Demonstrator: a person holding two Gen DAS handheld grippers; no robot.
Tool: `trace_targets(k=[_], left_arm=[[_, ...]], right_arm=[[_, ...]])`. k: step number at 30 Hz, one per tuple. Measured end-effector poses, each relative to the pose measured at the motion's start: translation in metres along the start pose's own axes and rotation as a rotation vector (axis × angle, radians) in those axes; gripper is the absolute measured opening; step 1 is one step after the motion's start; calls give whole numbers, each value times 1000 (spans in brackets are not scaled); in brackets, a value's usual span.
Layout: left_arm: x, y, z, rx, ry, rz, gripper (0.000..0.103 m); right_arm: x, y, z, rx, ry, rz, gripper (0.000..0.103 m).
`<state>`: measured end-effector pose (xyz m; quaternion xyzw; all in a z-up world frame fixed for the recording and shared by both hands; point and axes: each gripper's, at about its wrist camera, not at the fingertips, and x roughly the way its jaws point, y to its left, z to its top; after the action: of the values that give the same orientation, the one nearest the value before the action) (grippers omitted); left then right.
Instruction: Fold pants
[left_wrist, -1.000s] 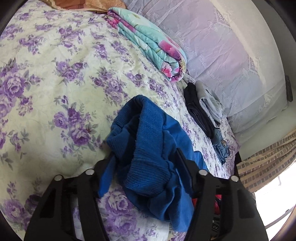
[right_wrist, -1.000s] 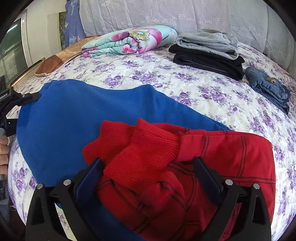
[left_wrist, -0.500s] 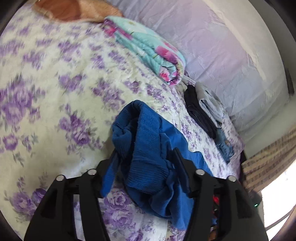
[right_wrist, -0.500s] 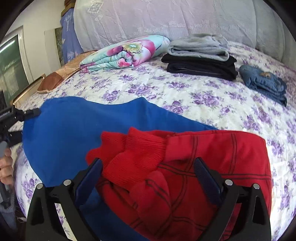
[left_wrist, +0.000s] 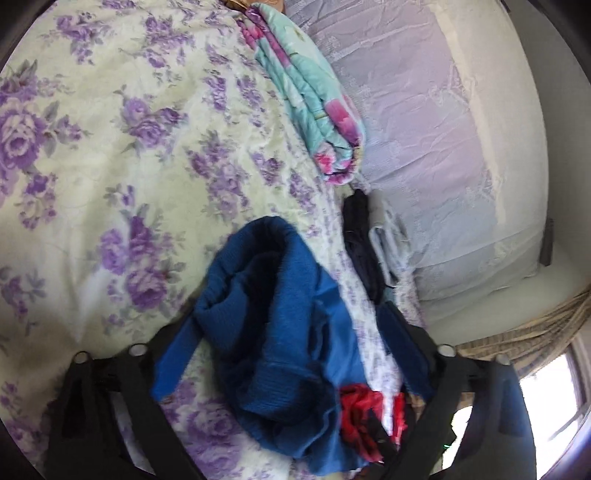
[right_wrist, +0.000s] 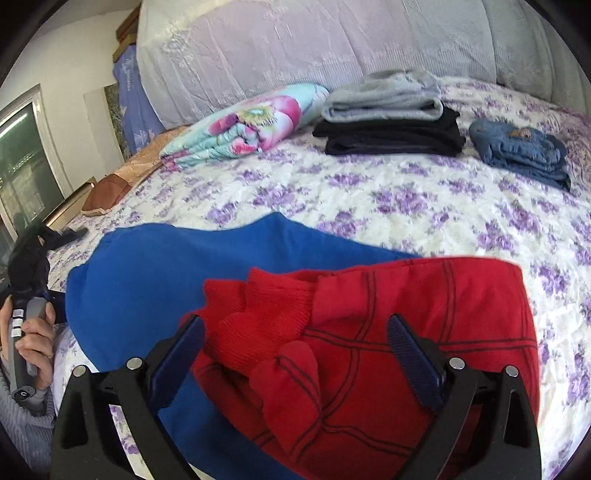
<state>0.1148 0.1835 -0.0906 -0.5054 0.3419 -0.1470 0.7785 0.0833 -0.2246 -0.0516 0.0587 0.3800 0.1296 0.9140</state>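
- In the left wrist view, a bedspread (left_wrist: 110, 155) printed with purple roses on a cream ground is filling the frame from 9 to 12 o'clock.
- The left gripper (left_wrist: 284, 354), two black fingers at 6 o'clock, has just been opening; its jaws are standing wide, with the bunched blue ribbed cuff of the pants (left_wrist: 273, 306) lying between them, its blue pads clear of the cloth.
- A folded turquoise blanket with pink flowers (left_wrist: 314, 110) is lying at 12 o'clock, beside a pale lilac pillow (left_wrist: 424, 129) at 2 o'clock.
- In the right wrist view, a person's hand (right_wrist: 35, 339) is holding the other tool's handle at 9 o'clock.
- The blue and red pants (right_wrist: 147, 280) are lying flat across the bed from 9 to 4 o'clock, the blue leg leftward, the red lined leg rightward.
- The right gripper (right_wrist: 295, 350) at 6 o'clock is straddling the red knitted cuff; whether its pads are pressing, I cannot tell.
- A grey folded garment (right_wrist: 384, 99) is sitting on a black one (right_wrist: 391, 134) at 1 o'clock, near folded denim (right_wrist: 517, 151) at 2 o'clock.
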Motion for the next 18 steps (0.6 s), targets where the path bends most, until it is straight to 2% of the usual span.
trace_targets(k=[6,8,9,10,11,13,18], left_arm=[[9,-14,-10,115,25,53,98],[7,-14,-12,124,20,61,95],[5,-11,-12,113,13,72,80],[4,-6,-12,93,14,79,55],[3,1,-10,69,21,63,49],[1,12,-8,29,33,3,42],[-11,0,-12,54,5,-58,32]], right_arm=[[1,-1,-2,10,5,10,99],[2,-1,-3,14,6,14,99],[2,-2,-3,17,8,17,99],[2,-2,-3,19,9,18,99],[2,-3,-3,23,10,21,99],[3,-3,-3,26,12,25,99],[1,-6,-3,38,4,42,99]])
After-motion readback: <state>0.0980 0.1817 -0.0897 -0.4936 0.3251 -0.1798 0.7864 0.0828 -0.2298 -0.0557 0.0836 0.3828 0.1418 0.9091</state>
